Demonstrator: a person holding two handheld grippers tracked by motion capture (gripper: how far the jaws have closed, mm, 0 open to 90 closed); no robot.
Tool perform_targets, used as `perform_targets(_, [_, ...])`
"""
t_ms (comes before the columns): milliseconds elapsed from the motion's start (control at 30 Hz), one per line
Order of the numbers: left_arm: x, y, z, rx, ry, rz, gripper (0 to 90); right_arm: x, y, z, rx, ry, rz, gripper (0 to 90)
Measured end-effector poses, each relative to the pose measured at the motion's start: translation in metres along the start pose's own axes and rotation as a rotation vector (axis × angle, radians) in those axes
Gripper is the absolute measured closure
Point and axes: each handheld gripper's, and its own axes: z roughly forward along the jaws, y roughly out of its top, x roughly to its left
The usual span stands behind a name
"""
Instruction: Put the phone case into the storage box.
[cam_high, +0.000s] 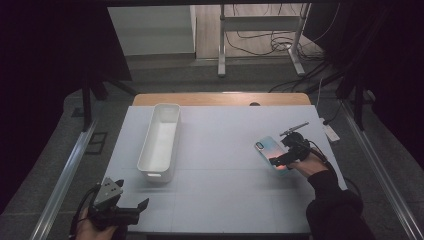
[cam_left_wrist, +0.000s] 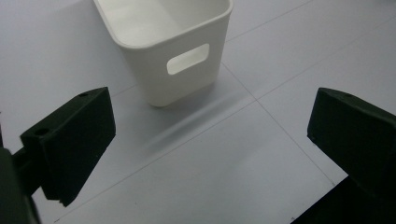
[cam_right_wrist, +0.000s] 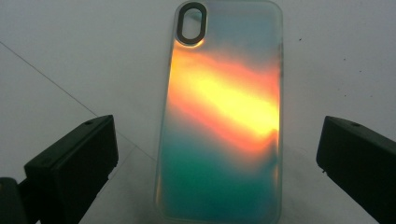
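Observation:
An iridescent phone case (cam_high: 269, 151) lies flat on the white table top at the right, back up, with its camera hole toward the far side. In the right gripper view the phone case (cam_right_wrist: 224, 116) glows orange and teal between the two black jaws, which stand wide on either side without touching it. My right gripper (cam_high: 290, 150) is open just over the case's near end. A long white bin (cam_high: 160, 141) stands at the left centre. My left gripper (cam_high: 131, 207) is open near the table's front left corner, pointing at the white bin (cam_left_wrist: 173, 46) with its handle slot.
The white table top (cam_high: 220, 180) is bare between the bin and the case. A wooden edge (cam_high: 220, 98) runs along the far side. Metal rails flank the table, and cables and a stand (cam_high: 260, 40) lie on the floor beyond.

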Motion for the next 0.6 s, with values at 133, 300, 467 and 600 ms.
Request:
perform_targets(133, [0.000, 0.000, 0.000, 0.001, 0.002, 0.001, 1.5, 0.000, 0.000, 0.004, 0.019, -0.009, -0.020, 0.0])
perform_targets(300, [0.000, 0.000, 0.000, 0.000, 0.000, 0.000, 1.5, 0.001, -0.002, 0.010, 0.031, -0.007, -0.027, 0.0])
perform_targets(467, [0.000, 0.000, 0.000, 0.003, 0.001, 0.005, 1.6, 0.000, -0.005, 0.016, 0.044, -0.008, -0.030, 0.0])
perform_targets(600, [0.000, 0.000, 0.000, 0.002, 0.001, 0.005, 1.5, 0.001, -0.007, 0.021, 0.060, -0.007, -0.032, 0.0])
